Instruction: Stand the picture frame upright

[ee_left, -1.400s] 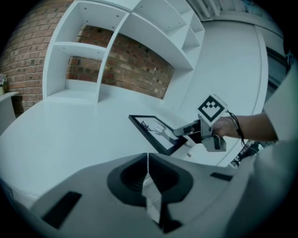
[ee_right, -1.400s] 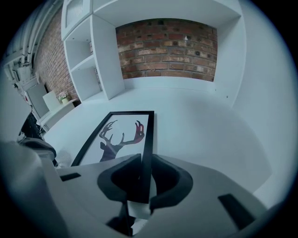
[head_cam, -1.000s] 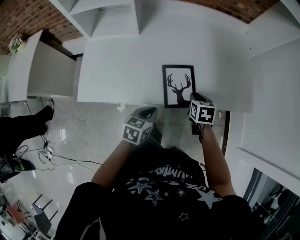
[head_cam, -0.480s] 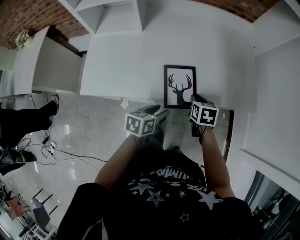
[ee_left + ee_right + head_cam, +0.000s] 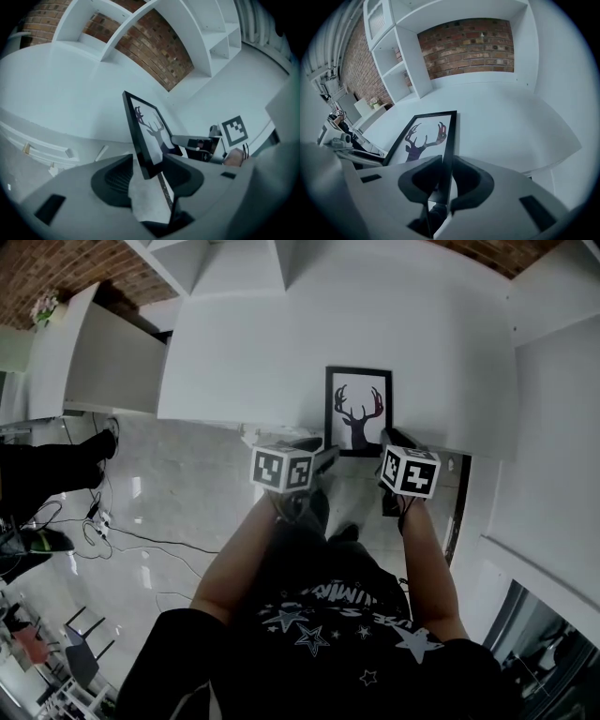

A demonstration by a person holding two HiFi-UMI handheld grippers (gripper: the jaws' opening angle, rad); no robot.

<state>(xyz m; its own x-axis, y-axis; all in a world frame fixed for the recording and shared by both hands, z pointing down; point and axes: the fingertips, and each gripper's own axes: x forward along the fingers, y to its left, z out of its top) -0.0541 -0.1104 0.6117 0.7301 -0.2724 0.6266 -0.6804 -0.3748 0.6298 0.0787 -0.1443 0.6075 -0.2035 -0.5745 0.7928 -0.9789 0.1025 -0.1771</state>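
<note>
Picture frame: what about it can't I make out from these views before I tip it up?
- Back of the picture frame, any stand: hidden in every view; only front and edges show.
- Its near corners, head view: covered by the left claw and right claw.
- Left gripper view: unclear whether the open claw touches the frame; claw body covers its lower end.
- Right gripper view: frame's near end vanishes behind the closed claw.

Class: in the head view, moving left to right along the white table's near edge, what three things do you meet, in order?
Left gripper → black-framed deer picture → right gripper
</note>
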